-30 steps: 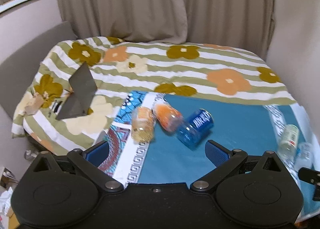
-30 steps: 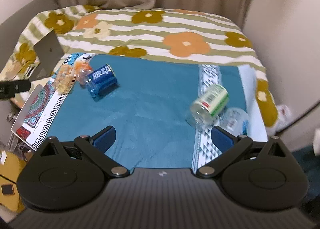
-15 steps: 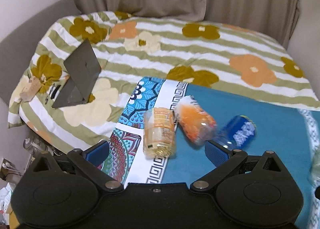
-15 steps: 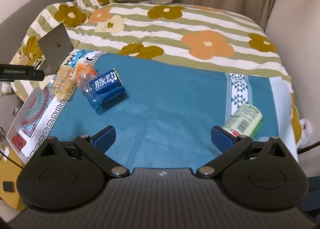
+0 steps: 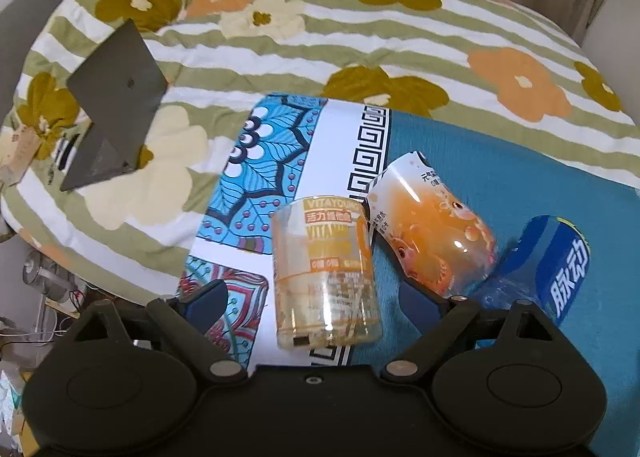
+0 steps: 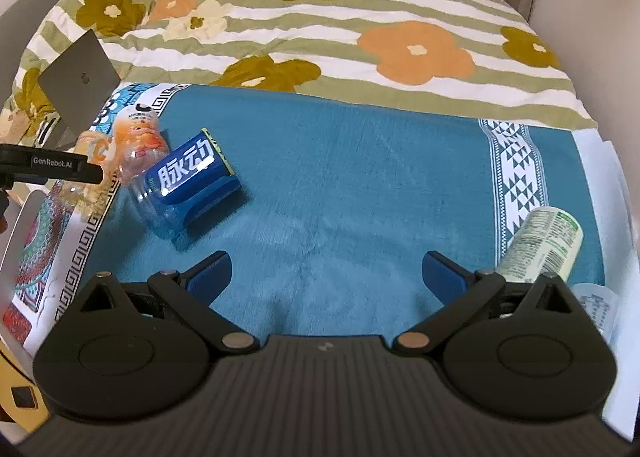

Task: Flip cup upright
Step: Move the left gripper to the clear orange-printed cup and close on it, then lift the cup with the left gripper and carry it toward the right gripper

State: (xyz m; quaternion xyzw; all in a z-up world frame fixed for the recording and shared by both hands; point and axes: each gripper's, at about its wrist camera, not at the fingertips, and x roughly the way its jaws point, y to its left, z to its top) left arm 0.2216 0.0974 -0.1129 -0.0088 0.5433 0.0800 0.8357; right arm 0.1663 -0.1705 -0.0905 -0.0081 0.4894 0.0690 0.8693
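Observation:
A clear cup with a yellow label [image 5: 326, 277] lies on its side on the patterned mat, between the open fingers of my left gripper [image 5: 316, 301]. An orange-labelled cup [image 5: 432, 233] and a blue-labelled cup [image 5: 552, 273] lie on their sides to its right. In the right wrist view the blue cup [image 6: 192, 185] and orange cup [image 6: 140, 145] lie at the left, with the left gripper [image 6: 52, 169] over the yellow cup. My right gripper [image 6: 326, 277] is open and empty above the teal mat [image 6: 360, 185]. A green-labelled cup [image 6: 544, 249] lies beside its right finger.
A grey folded stand [image 5: 116, 105] rests on the flowered bedspread [image 5: 360, 37] at the left. A clear cup [image 6: 596, 309] lies at the mat's right edge. The bed's left edge drops to floor clutter [image 5: 48, 289]. Curtains hang behind.
My left gripper has moved forward and down, so the yellow-labelled cup now lies between its fingers. My right gripper has shifted left, and the green-labelled cup has gone from ahead to its right.

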